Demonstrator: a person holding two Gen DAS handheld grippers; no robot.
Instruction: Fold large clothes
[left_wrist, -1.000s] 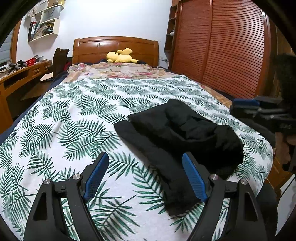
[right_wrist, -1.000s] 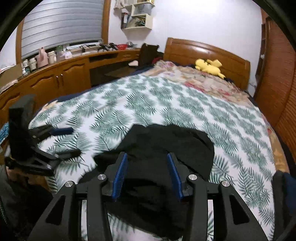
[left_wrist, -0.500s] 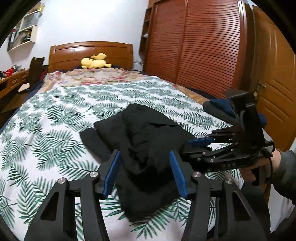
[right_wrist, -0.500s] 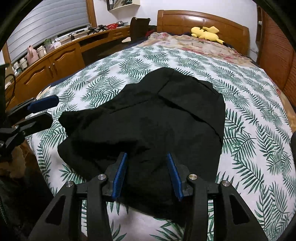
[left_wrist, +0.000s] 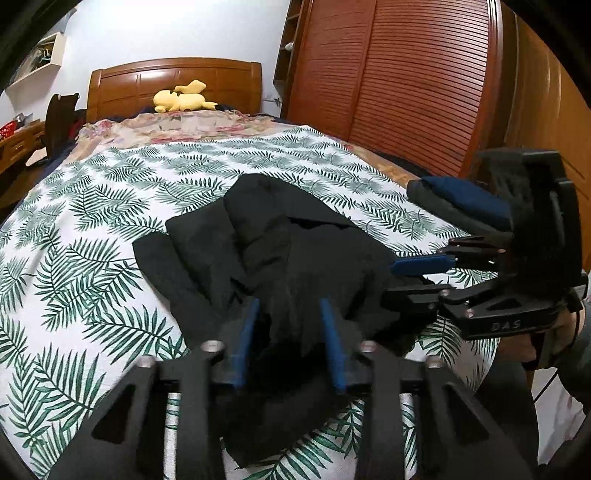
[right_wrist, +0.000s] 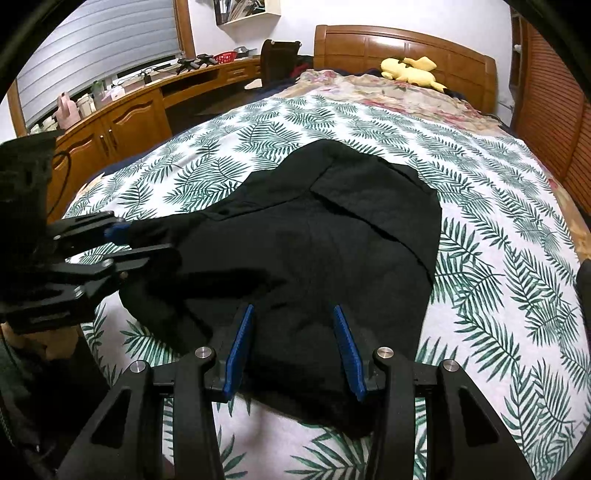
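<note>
Both grippers are now closer to the black shirt than a second ago, and the left jaws have just been closing, with cloth between them.

Left wrist view: the left gripper sits low over the near edge of the shirt. Its blue pads stand close together with a bunch of black cloth between them, so it is grasping the shirt. The shirt lies crumpled on the bed, on a white cover with green leaves. The right gripper comes in from the right side, with its tips at the shirt's right edge. A hand holds it. A yellow toy lies by the wooden headboard. A brown closet stands at the right.

Right wrist view: the right gripper hangs over the near part of the shirt. Its jaws are partly apart, and the pads do not squeeze any cloth. The shirt is spread wide on the bed. The left gripper is at the left side, pinching the shirt's left edge, and the cloth stretches toward it. The toy is by the headboard. A long wooden counter with small things on it runs along the left wall.
</note>
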